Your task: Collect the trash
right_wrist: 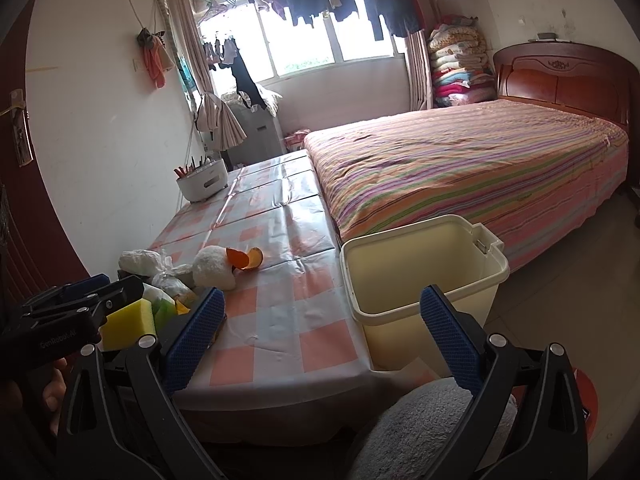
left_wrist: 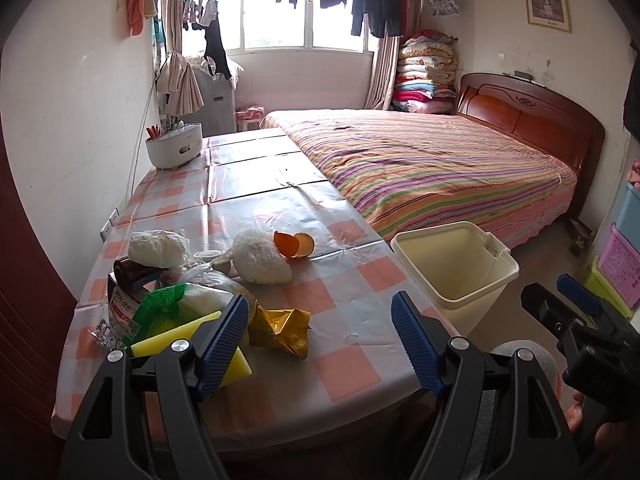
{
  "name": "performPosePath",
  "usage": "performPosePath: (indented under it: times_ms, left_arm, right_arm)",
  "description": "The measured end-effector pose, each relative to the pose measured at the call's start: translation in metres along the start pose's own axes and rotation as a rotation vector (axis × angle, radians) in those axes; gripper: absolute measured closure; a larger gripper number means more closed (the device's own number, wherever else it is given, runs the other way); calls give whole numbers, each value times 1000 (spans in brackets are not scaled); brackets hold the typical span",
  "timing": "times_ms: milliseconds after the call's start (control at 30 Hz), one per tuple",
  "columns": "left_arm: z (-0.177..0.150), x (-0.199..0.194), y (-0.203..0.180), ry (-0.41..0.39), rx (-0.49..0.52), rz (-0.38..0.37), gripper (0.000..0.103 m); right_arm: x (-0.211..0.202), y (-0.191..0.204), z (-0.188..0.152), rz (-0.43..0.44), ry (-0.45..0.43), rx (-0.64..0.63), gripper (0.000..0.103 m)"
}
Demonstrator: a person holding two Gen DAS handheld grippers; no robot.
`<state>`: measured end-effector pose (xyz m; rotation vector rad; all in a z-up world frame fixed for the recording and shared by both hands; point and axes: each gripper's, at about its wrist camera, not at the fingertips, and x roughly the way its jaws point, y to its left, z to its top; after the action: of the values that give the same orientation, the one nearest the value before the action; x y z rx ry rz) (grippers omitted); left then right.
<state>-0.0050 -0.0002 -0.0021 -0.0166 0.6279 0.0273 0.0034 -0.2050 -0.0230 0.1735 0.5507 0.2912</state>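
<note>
While both grippers hover, the left gripper (left_wrist: 320, 328) and right gripper (right_wrist: 324, 332) show spread, empty fingers. A yellow wrapper (left_wrist: 280, 330) lies on the worktop (left_wrist: 340, 292); the bin (left_wrist: 456, 264) stands at three o'clock.

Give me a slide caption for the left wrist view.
Open left tongs above a crumpled yellow wrapper, cream bin beside the table.

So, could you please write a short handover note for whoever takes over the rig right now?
Left gripper: open, empty, above the gold wrapper.
Right gripper: open, empty, near the table edge.
Bin: beside the table, looks empty.
Trash on the table: yellow sponge, green packet, white fluffy lump, orange peel, tied white bag.
Done: nothing binned yet.
Left: everything.
</note>
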Motion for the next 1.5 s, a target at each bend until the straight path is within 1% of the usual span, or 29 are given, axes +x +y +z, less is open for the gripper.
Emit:
performPosePath:
  times_ms: [533,767,967,1033,1133,1267,1300,1400,1500]
  left_arm:
    - [-3,7,-2,29,0,-10,31]
    - [-9,12,7,93,-45,-34,31]
    - [-13,10,19,132,-113,-86,31]
    - [-13,6,23,123,-131,-99,31]
    - [-13,-2,29,89,-160,-110,31]
    - [-13,-5,31,83,-176,-147,31]
    - [-13,-6,29,82,-167,-146,31]
    - [-11,-9,24,75,-131,-86,31]
    - [-10,-12,26,50,-132,-62,31]
  right_arm:
    - [3,-2,0,-4,10,5,6]
    - [4,-4,0,-6,10,14,6]
    - [5,-5,1,-4,9,14,6]
    - [5,-5,1,-3,7,16,6]
    - [5,-5,2,1,8,18,6]
    - [6,-4,2,9,7,14,6]
    - [7,-3,2,12,7,11,6]
    - [8,0,2,21,7,2,6]
    - [9,1,2,26,6,-2,6]
